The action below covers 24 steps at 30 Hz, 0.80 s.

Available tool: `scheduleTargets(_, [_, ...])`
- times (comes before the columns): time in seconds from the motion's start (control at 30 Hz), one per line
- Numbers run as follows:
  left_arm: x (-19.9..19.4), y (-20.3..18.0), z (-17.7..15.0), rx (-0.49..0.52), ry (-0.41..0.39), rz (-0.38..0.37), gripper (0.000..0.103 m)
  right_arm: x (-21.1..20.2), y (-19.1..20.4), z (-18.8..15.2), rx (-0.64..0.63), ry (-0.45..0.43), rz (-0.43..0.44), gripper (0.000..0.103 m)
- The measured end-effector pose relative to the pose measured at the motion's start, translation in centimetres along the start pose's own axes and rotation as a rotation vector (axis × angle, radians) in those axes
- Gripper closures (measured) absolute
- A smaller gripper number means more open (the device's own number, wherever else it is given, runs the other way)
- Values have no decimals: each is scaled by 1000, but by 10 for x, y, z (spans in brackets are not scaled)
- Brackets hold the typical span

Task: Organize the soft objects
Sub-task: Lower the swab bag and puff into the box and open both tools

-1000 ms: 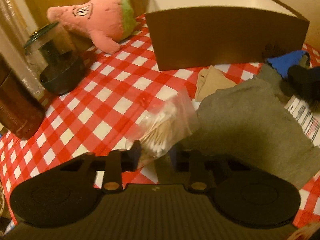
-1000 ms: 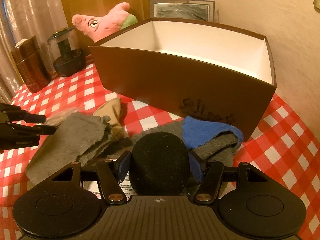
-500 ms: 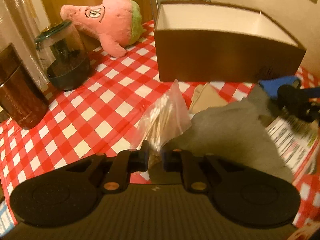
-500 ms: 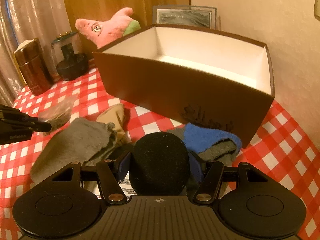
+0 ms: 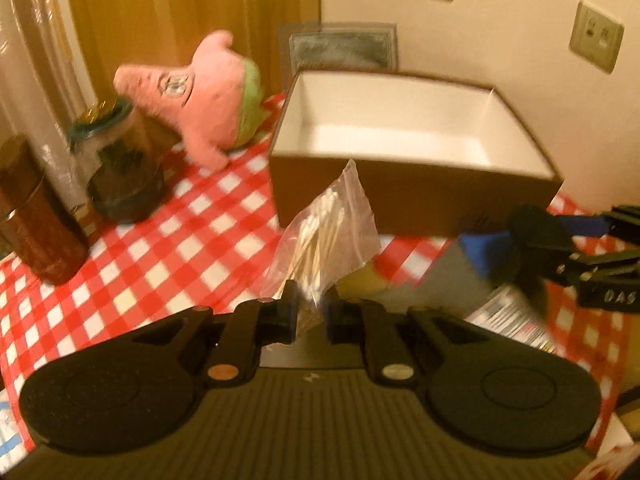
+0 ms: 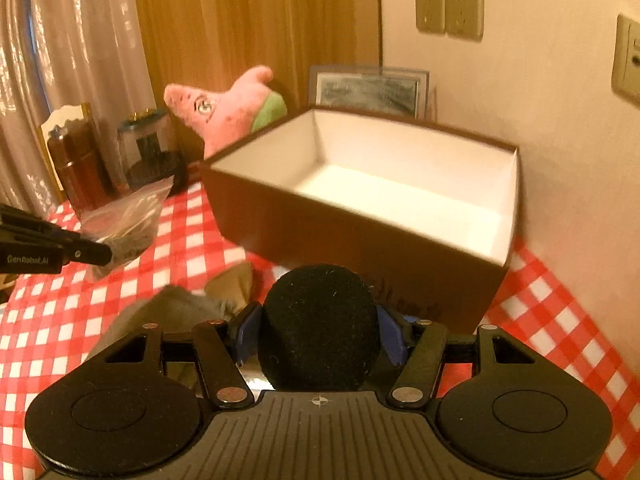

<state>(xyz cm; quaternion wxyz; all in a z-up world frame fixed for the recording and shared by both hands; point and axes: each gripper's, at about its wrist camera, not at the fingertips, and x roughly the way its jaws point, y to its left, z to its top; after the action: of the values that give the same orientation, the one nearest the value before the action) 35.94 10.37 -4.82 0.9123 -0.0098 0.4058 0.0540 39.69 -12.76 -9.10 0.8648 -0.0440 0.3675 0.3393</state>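
writing: white "GenRobot.AI" on left gripper (image 6: 94, 254), "DAS" on right gripper (image 5: 536, 236) | left jaws nearly closed, pinching clear plastic bag of cotton swabs (image 5: 326, 236) above red-white checked tablecloth (image 5: 160, 256) | right jaws clamp round black foam ball (image 6: 318, 326), level, before open brown cardboard box (image 6: 360, 236)

Cream wall (image 6: 540, 120) ahead-right of tongs, twin sockets (image 6: 449, 11) high up. Wood panel (image 6: 256, 20) ahead; sheer curtain (image 6: 80, 40) far left. Red-white checked surface (image 5: 168, 248) below. Warm dim light.
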Motion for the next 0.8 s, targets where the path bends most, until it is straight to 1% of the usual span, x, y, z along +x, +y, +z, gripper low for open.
scheduleTargets(0.3, [3, -31, 52, 33, -77, -33, 92, -13, -18, 38, -5, -94, -7, 42])
scheduleTargets(0.43, [13, -45, 72, 52, -85, -43, 92, -13, -28, 56, -3, -129, -17, 42])
scheduleTargets(0.53, [23, -53, 86, 69, -85, -39, 92, -7, -36, 66, -15, -155, -40, 42])
scheduleTargets(0.63, [35, -58, 97, 80, -81, -41, 92, 2, -46, 75, -12, -159, -56, 42])
scheduleTargets(0.8, [56, -68, 116, 89, -75, -44, 92, 24, -64, 87, 0, -138, -72, 42])
